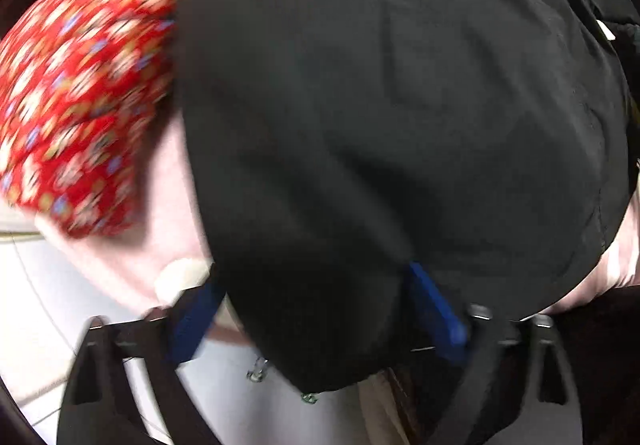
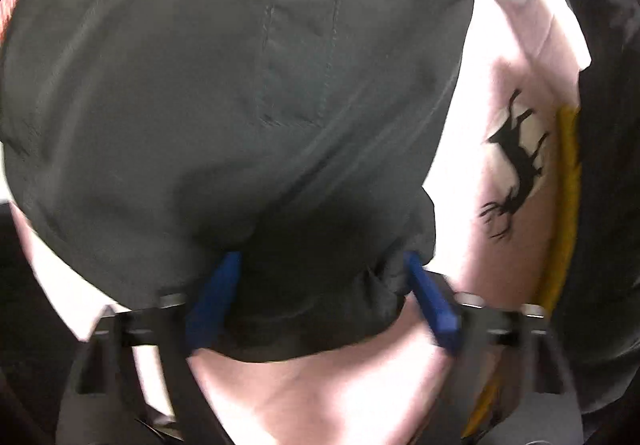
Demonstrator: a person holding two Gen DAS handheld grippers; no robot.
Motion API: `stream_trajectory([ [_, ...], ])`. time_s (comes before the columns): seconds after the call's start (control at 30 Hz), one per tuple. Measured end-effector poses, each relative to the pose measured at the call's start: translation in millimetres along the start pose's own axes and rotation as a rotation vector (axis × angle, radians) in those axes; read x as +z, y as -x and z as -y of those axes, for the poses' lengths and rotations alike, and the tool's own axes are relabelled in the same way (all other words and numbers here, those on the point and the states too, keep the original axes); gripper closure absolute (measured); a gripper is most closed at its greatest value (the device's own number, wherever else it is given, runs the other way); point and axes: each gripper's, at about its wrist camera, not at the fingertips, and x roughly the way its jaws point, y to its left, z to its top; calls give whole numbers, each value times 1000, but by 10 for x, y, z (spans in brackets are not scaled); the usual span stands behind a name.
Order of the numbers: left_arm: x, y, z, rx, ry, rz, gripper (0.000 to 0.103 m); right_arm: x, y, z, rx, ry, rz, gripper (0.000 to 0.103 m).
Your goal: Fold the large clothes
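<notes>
A large black garment fills most of the left wrist view and drapes over my left gripper. Its blue fingers stand apart with the cloth's edge lying between and over them; the tips are hidden. In the right wrist view the same dark garment, with a stitched seam, hangs over my right gripper. Its blue fingers are also spread wide, with a bunched fold of cloth between them. Whether either pair presses the cloth is not visible.
A red flowered cloth lies at the left over a pale pink sheet. In the right wrist view a pink cloth with a black deer print and a yellow trim lies at the right. White floor shows below.
</notes>
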Motion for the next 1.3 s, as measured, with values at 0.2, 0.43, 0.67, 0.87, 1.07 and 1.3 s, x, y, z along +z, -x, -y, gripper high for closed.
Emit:
stream_trajectory([
  [0.2, 154, 480, -68, -151, -23, -2, 98, -160, 655, 154, 339, -170, 59, 95],
  [0.43, -16, 1473, -357, -196, -223, 75, 100, -786, 1650, 517, 650, -327, 206, 95],
  [0.67, -504, 718, -566, -133, -169, -123, 100, -1211, 829, 276, 626, -357, -12, 95],
  [0.87, -414, 237, -471, 22, -74, -157, 89, -1204, 11, 215, 492, -505, -92, 93],
  [1.07, -355, 590, -492, 83, -127, -27, 22, -1141, 114, 331, 362, -484, -125, 44],
  [1.3, 140, 1231, -599, 109, -119, 149, 22, -815, 958, 611, 231, -384, 10, 44],
])
